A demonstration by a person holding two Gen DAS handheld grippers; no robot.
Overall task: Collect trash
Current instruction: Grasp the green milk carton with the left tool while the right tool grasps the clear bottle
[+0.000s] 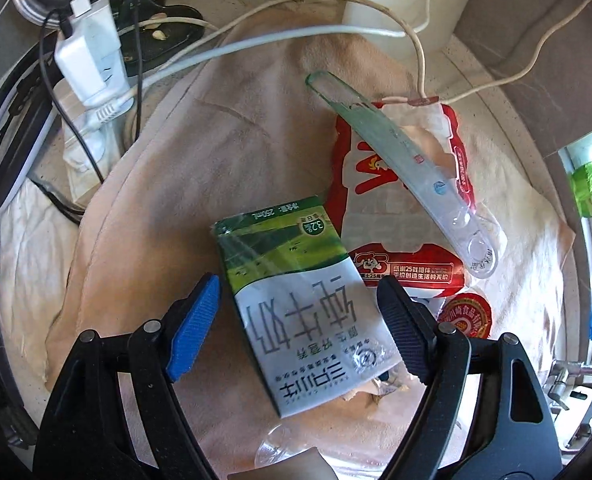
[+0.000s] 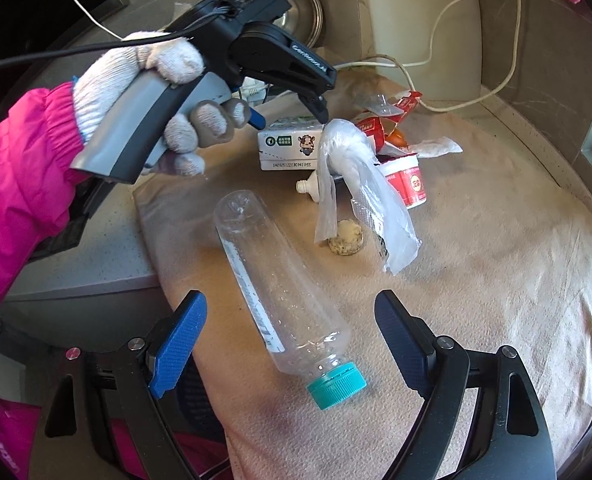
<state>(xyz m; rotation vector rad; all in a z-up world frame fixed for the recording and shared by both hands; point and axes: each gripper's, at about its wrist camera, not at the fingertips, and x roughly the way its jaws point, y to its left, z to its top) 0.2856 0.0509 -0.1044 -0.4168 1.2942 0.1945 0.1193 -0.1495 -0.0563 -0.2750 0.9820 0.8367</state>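
A green and white milk carton (image 1: 296, 304) lies flat on the beige cloth (image 1: 167, 208). My left gripper (image 1: 300, 320) hangs over it, open, a finger on either side and a gap to each pad. In the right wrist view that gripper (image 2: 289, 116), held in a white-gloved hand (image 2: 151, 64), points down at the carton (image 2: 287, 148). A clear plastic bottle (image 2: 279, 288) with a teal cap lies on the cloth between the fingers of my open right gripper (image 2: 291, 344), untouched. A red snack bag (image 1: 396, 200) lies beyond the carton under a clear plastic scoop (image 1: 408, 168).
A crumpled clear plastic bag (image 2: 356, 184), a red and white cup (image 2: 406, 184), a white tube (image 2: 306, 188) and a round cork-like piece (image 2: 346, 236) lie mid-cloth. A power strip with plugs (image 1: 91, 64) and white cables (image 1: 255, 40) lie at the back left. The counter edge (image 2: 95, 280) drops off at the left.
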